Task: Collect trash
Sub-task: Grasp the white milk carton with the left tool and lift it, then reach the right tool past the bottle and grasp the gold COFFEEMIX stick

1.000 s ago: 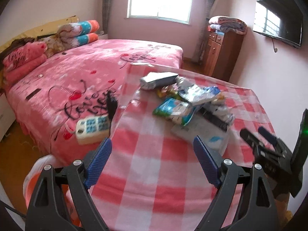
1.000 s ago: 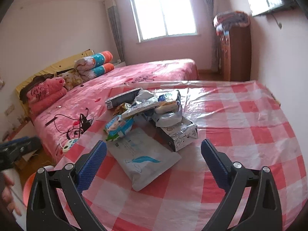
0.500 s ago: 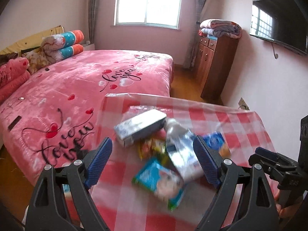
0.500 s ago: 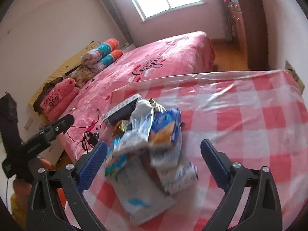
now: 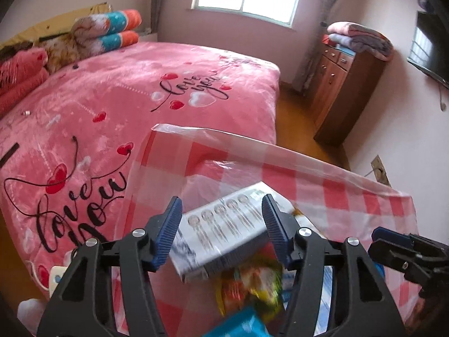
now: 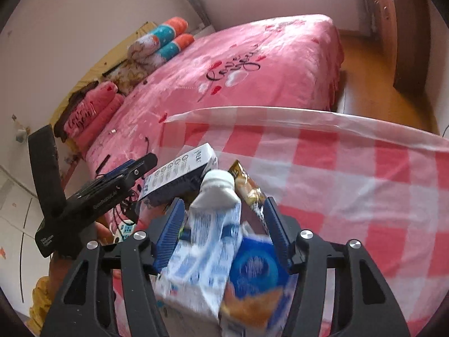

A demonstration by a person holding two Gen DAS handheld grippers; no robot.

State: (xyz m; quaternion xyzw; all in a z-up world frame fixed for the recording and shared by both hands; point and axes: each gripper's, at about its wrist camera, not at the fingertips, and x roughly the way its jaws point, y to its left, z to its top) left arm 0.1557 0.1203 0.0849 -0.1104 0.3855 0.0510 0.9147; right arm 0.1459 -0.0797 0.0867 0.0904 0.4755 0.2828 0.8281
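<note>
While my left gripper (image 5: 221, 231) hangs with fingers spread around a white carton (image 5: 224, 233) at lower centre, untouched, my right gripper (image 6: 223, 231) is likewise released, straddling a white-capped bottle (image 6: 216, 196) on the trash pile atop the checked bench (image 6: 350, 174).

We see a red-and-white checked counter (image 5: 308, 174), a pink heart-patterned bed (image 5: 126, 98), and blue-padded black tongs (image 5: 221, 230).
</note>
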